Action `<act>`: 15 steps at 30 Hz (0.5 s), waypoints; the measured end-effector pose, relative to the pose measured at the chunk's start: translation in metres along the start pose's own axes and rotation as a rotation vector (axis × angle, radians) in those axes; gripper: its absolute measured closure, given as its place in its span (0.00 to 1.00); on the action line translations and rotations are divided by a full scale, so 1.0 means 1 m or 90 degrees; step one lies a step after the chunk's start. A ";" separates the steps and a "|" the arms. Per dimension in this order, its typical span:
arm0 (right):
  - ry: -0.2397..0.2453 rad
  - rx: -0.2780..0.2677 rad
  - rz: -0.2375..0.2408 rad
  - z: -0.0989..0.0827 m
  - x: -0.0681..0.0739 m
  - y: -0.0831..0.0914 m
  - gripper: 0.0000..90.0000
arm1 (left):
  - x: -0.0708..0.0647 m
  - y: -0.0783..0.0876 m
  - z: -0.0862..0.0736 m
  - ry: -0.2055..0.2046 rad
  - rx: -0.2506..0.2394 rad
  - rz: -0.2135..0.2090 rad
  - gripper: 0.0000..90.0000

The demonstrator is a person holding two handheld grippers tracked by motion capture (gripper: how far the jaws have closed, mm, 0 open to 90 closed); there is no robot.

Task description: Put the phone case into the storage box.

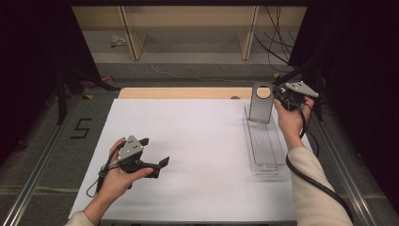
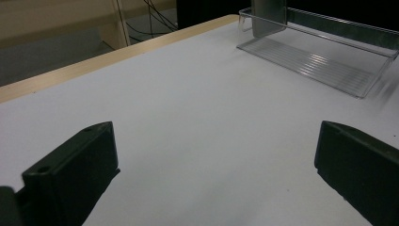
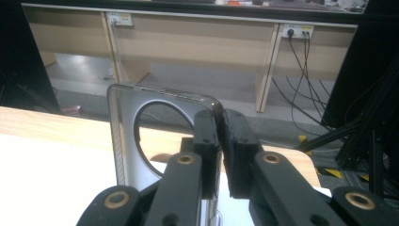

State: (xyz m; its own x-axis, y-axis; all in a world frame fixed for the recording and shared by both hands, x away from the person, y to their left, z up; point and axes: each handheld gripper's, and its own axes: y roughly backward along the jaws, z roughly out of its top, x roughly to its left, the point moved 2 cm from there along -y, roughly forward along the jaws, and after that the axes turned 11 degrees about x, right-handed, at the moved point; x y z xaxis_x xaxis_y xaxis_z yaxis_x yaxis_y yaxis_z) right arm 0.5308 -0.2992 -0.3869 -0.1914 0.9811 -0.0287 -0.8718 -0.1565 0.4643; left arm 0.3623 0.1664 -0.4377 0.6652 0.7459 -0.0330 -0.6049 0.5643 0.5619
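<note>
A grey phone case [image 1: 261, 107] with a round hole near its top stands upright at the far end of a clear plastic tray [image 1: 266, 149] on the right side of the table. My right gripper [image 1: 275, 92] is shut on the case's top right corner; in the right gripper view its pads [image 3: 207, 134] pinch the case [image 3: 123, 141] edge. My left gripper [image 1: 154, 150] rests open in the hand at the near left, just above the white mat, with nothing between its fingers. From the left gripper [image 2: 211, 160] view the tray [image 2: 324, 63] and the case's foot [image 2: 268, 19] lie far ahead.
A white mat [image 1: 188, 141] covers the wooden table [image 1: 179, 92]. Wooden shelving [image 1: 188, 33] and trailing cables [image 1: 277, 42] stand behind it. Black frame legs [image 1: 61, 89] flank the table, and a "5" mark [image 1: 81, 128] lies on the floor at left.
</note>
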 end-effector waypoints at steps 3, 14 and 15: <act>0.002 0.003 0.001 -0.001 0.000 -0.001 0.95 | 0.000 0.000 0.000 0.000 0.000 0.000 0.00; 0.006 0.010 0.004 -0.003 -0.001 -0.004 0.95 | 0.000 0.000 0.000 0.000 0.001 0.000 0.00; 0.006 0.010 0.004 -0.003 -0.001 -0.005 0.95 | 0.000 0.000 0.000 0.001 0.001 0.000 0.00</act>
State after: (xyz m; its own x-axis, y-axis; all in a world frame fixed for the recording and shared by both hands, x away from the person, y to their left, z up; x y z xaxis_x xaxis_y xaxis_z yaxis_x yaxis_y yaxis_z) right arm 0.5340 -0.2998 -0.3918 -0.2012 0.9790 -0.0332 -0.8630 -0.1612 0.4788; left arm 0.3622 0.1667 -0.4381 0.6644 0.7466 -0.0335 -0.6048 0.5635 0.5628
